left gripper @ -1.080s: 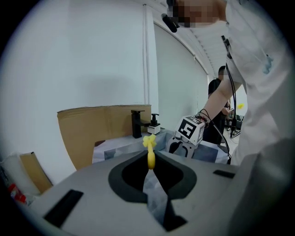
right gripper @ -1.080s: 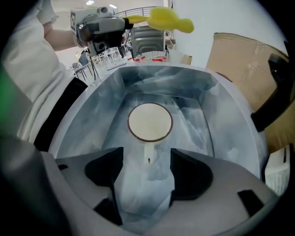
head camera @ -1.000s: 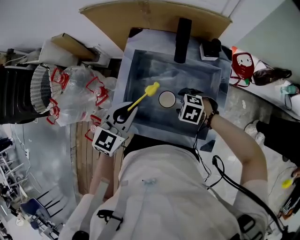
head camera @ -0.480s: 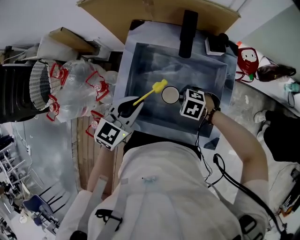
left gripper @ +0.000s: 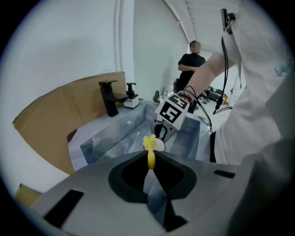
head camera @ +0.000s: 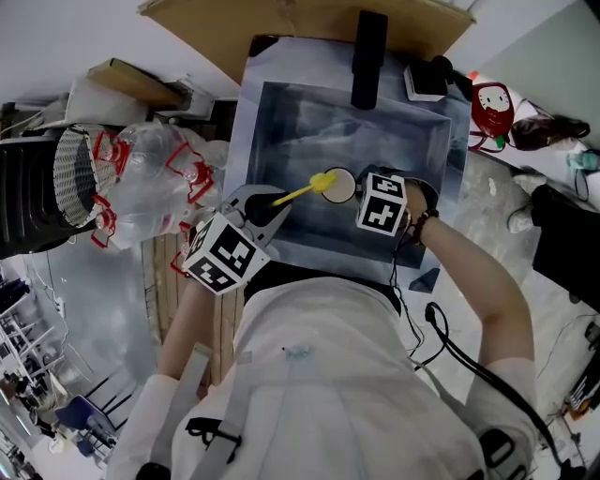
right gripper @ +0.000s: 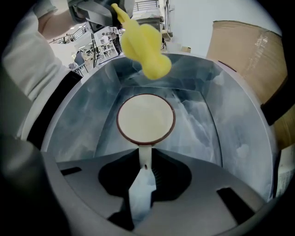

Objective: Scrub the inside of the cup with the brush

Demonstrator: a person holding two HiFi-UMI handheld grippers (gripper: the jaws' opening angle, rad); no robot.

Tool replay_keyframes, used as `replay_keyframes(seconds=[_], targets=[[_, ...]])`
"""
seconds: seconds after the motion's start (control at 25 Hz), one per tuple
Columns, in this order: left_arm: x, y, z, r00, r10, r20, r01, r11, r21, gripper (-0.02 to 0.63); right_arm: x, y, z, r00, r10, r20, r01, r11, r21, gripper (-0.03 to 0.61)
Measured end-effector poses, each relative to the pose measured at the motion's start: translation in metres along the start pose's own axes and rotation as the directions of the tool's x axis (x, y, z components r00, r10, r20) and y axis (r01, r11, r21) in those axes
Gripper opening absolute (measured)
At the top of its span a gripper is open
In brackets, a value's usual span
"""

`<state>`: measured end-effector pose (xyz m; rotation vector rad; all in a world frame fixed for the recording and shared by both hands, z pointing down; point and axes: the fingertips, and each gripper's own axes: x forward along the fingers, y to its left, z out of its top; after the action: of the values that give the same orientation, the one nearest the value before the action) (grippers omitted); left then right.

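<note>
A white cup (right gripper: 145, 118) with a dark red rim sits in the grey sink (head camera: 281, 122), mouth facing up. My right gripper (right gripper: 144, 168) has just been closing, and its jaws are shut on the cup's handle (right gripper: 144, 156). My left gripper (left gripper: 150, 168) is shut on the thin handle of a yellow brush (left gripper: 150, 154). The brush head (right gripper: 143, 44) hangs just above the cup's far rim, outside the cup. In the head view the brush (head camera: 309, 187) reaches from the left gripper (head camera: 272, 208) to the cup (head camera: 341, 186), beside the right gripper (head camera: 361, 192).
A black faucet (head camera: 367, 61) and a soap dispenser (head camera: 424, 80) stand at the sink's far edge, with cardboard (head camera: 300, 19) behind. A clear plastic bag (head camera: 150, 187) and a wire basket (head camera: 70, 178) lie at the left. Another person (left gripper: 191, 62) stands in the background.
The left gripper has swung the brush right and down, so its head went from left of the cup to the cup's rim. The right gripper and cup have hardly moved.
</note>
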<state>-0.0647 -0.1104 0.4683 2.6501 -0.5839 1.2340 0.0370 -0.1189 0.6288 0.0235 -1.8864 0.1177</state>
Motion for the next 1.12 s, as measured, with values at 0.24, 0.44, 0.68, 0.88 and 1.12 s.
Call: replay_keyframes(seconds=[0.24, 0.44, 0.68, 0.88, 1.12], targets=[[0.033, -0.013, 0.011, 0.974, -0.104, -0.2, 0.138, 0.977, 0.163, 0.036, 0.001, 0.003, -0.001, 1.0, 0.005, -0.011, -0.005, 1.0, -0.017, 0.071], [0.063, -0.014, 0.006, 0.922, -0.115, -0.37, 0.237, 0.924, 0.301, 0.035, 0.0, 0.004, 0.0, 1.0, 0.008, -0.012, -0.008, 1.0, -0.028, 0.071], [0.091, -0.012, -0.013, 0.854, -0.08, -0.514, 0.326, 0.852, 0.409, 0.035, 0.0, 0.005, 0.0, 1.0, 0.008, 0.001, -0.008, 1.0, -0.015, 0.071], [0.11, -0.014, -0.028, 0.807, -0.043, -0.588, 0.374, 0.809, 0.453, 0.035, 0.0, 0.004, 0.0, 1.0, 0.012, 0.015, -0.012, 1.0, -0.009, 0.071], [0.114, -0.021, -0.027, 0.784, -0.067, -0.618, 0.418, 0.792, 0.444, 0.035, -0.001, 0.004, 0.001, 1.0, 0.011, 0.016, -0.01, 1.0, -0.007, 0.071]])
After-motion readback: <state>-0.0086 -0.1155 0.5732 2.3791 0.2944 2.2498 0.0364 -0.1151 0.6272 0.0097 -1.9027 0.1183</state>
